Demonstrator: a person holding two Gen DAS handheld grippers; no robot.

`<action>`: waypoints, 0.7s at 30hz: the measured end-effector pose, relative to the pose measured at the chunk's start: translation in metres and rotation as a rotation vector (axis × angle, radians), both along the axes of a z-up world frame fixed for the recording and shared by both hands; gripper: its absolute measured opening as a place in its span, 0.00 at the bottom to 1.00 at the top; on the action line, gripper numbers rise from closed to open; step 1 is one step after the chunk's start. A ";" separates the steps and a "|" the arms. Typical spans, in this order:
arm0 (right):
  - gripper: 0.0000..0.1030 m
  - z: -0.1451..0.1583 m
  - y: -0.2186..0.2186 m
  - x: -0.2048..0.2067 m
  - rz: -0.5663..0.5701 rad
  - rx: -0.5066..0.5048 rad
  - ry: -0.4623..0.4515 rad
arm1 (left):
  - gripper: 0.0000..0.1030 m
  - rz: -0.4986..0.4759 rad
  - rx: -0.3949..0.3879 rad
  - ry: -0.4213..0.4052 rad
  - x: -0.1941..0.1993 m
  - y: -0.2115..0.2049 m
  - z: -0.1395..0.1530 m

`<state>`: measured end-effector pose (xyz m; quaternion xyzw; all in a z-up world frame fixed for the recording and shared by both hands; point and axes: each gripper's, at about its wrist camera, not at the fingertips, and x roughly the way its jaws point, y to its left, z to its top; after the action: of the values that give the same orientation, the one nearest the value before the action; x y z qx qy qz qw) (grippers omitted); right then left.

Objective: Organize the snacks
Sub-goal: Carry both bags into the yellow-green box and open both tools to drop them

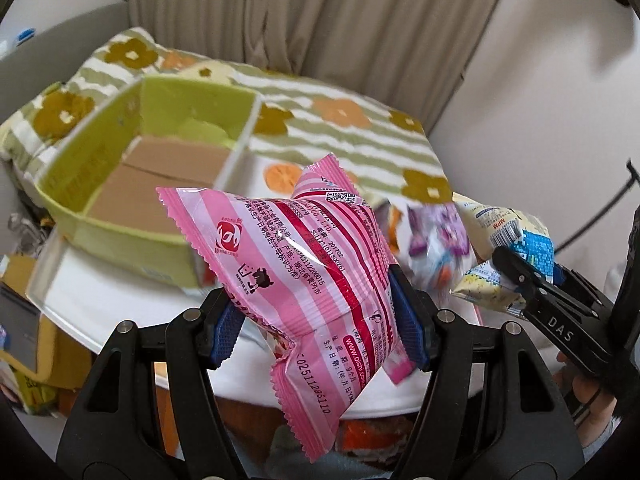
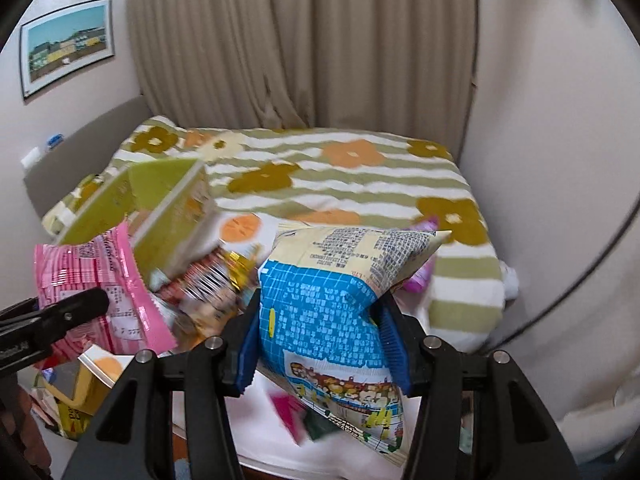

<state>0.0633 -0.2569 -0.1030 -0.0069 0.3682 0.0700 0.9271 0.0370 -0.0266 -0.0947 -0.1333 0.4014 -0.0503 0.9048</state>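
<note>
Left hand-held gripper (image 1: pixel 320 320) pinching one pink snack packet (image 1: pixel 304 272); right hand-held gripper (image 2: pixel 320 344) pinching one blue-and-cream snack packet (image 2: pixel 336 304). One green box (image 1: pixel 160 120) far left, open-topped, with loose snacks (image 2: pixel 212 280) heaped near on the white counter (image 1: pixel 120 300). Flowered blanket (image 2: pixel 360 176) beyond.

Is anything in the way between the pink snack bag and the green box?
Nothing visible blocks it. The left gripper holds the pink snack bag in the air, and the green box sits open just beyond, up and to the left, with only its near wall to clear.
</note>
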 end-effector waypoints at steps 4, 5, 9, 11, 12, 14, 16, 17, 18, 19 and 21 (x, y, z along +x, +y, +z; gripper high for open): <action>0.48 0.019 0.042 0.029 0.072 0.020 -0.041 | 0.61 0.020 0.026 -0.032 0.027 0.039 0.017; 0.48 0.021 0.052 0.036 0.084 0.033 -0.045 | 0.61 0.022 0.028 -0.038 0.034 0.051 0.021; 0.48 0.027 0.104 0.074 0.143 0.098 -0.031 | 0.61 0.024 0.042 -0.041 0.069 0.099 0.031; 0.48 0.026 0.129 0.091 0.168 0.100 -0.019 | 0.61 0.023 0.041 -0.037 0.090 0.124 0.033; 0.48 0.025 0.138 0.096 0.175 0.106 -0.012 | 0.61 0.021 0.043 -0.033 0.100 0.135 0.033; 0.48 0.024 0.162 0.111 0.174 0.100 0.012 | 0.61 0.012 0.050 -0.018 0.123 0.160 0.030; 0.48 0.023 0.185 0.129 0.161 0.090 0.036 | 0.61 0.005 0.057 -0.002 0.141 0.180 0.027; 0.48 0.022 0.194 0.136 0.152 0.086 0.047 | 0.61 -0.001 0.061 0.013 0.155 0.193 0.023; 0.48 0.020 0.205 0.145 0.141 0.083 0.058 | 0.61 -0.010 0.062 0.027 0.167 0.203 0.019; 0.48 0.020 0.210 0.148 0.133 0.083 0.065 | 0.61 -0.019 0.065 0.038 0.178 0.211 0.014; 0.48 0.016 0.225 0.160 0.117 0.082 0.083 | 0.61 -0.043 0.083 0.063 0.201 0.225 0.004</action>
<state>0.2238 -0.0315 -0.0872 0.0124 0.4021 0.1391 0.9049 0.2381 0.1988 -0.0912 -0.0887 0.4341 -0.0488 0.8951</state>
